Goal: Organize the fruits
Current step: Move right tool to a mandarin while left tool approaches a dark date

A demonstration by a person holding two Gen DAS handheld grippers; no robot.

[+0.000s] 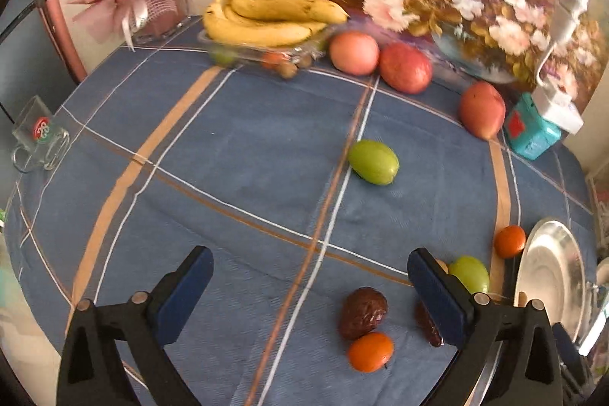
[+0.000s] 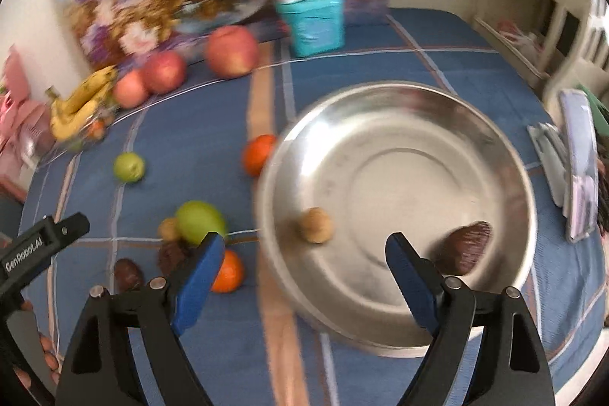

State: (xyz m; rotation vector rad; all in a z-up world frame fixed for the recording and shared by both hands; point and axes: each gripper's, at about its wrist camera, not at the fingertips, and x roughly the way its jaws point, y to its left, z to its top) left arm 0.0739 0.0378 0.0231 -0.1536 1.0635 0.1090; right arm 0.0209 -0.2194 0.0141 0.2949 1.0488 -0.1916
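Three red apples line the back, and one bunch of bananas. Two green fruits lie on the cloth, two orange ones, and one steel plate.

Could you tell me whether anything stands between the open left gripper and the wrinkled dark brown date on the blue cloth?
Nothing visible does. The left gripper is open and empty, and the wrinkled dark brown date lies just ahead, inside its right finger. A small orange fruit touches the date's near side and may crowd the grasp.

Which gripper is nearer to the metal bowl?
Right. The right gripper hangs over the metal bowl, jaws open. The left gripper is beside it, over loose fruit.
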